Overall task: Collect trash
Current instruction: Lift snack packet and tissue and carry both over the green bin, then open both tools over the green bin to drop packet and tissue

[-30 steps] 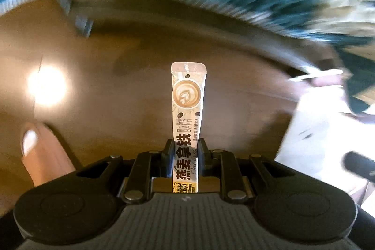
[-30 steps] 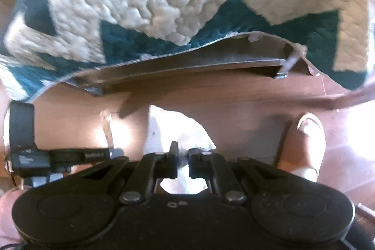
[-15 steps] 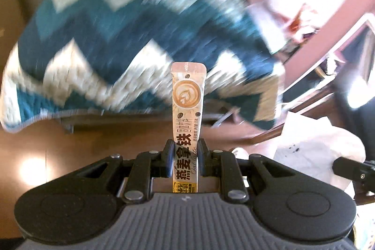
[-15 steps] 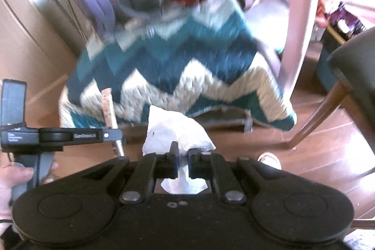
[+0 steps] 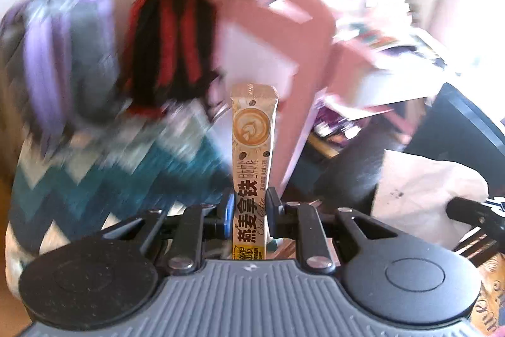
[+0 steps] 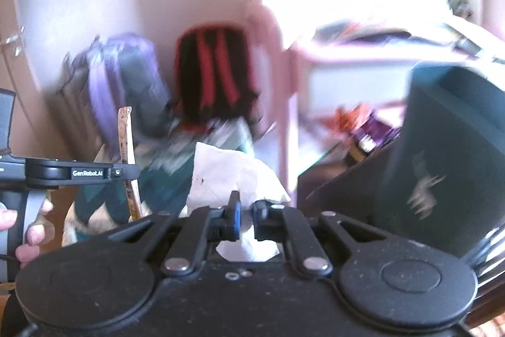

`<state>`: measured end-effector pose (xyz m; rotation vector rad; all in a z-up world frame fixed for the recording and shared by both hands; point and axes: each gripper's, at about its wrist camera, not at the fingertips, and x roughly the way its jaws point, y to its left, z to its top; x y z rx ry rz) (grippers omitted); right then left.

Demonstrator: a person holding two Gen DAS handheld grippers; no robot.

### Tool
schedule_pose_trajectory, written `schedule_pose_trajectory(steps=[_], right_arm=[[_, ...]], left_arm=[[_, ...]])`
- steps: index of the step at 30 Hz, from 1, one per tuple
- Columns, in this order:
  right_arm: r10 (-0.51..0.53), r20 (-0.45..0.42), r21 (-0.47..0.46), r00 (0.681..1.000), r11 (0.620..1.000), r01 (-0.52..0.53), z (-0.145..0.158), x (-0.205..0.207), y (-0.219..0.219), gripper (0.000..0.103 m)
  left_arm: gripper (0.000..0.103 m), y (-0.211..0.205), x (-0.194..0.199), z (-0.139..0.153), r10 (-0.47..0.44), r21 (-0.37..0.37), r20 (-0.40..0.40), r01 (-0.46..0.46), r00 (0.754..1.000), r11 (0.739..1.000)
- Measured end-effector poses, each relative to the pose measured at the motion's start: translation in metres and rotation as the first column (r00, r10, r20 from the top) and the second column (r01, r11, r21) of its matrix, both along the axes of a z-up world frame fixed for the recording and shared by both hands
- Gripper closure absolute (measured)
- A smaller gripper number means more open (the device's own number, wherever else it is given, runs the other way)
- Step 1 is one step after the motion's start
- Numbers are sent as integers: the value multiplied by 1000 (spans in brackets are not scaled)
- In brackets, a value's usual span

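Two claws | left claw (image 5: 249, 210) grips coffee sachet (image 5: 252, 153) | right claw (image 6: 246, 215) grips crumpled tissue (image 6: 230, 176)

Zigzag blanket (image 5: 104, 179) under two backpacks (image 5: 170, 52)

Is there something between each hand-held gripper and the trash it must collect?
No. The left hand-held gripper is already shut on the coffee sachet, and the right hand-held gripper is shut on the tissue. No bin is in view, so the way there cannot be judged.
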<state>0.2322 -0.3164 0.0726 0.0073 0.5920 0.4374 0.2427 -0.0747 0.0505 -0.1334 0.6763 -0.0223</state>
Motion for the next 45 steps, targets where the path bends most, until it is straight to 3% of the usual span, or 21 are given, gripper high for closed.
schedule_pose_trajectory(steps=[6, 10, 18, 20, 26, 29, 36, 41, 45], right_arm=[[-117, 124, -15, 985, 993, 119, 46, -1, -48, 97], [-196, 178, -40, 964, 978, 206, 71, 7, -82, 97], [-332, 200, -113, 922, 927, 358, 91, 30, -148, 97], [-355, 184, -137, 917, 914, 382, 88, 42, -160, 97], [-399, 119, -195, 909, 888, 416, 71, 76, -185, 97], [-398, 65, -205, 915, 892, 403, 56, 89, -190, 97], [-394, -24, -235, 919, 895, 378, 31, 105, -187, 96], [-382, -103, -183, 918, 915, 360, 19, 110, -194, 84], [-378, -93, -175, 921, 917, 359, 16, 104, -193, 78]], left_arm=[[84, -73, 17, 58, -126, 45, 103, 122, 987, 992], [84, -124, 31, 93, -211, 53, 161, 205, 964, 977], [84, -218, 62, 140, -349, 69, 234, 342, 907, 937], [84, -238, 75, 143, -368, 36, 226, 369, 902, 929], [84, -300, 114, 127, -420, 43, 171, 419, 891, 907], [83, -319, 133, 105, -414, 48, 103, 411, 904, 910], [83, -326, 154, 60, -409, 50, -18, 409, 912, 911], [83, -329, 167, 34, -405, 57, -102, 412, 908, 909], [82, -327, 169, 27, -408, 55, -120, 416, 905, 908]])
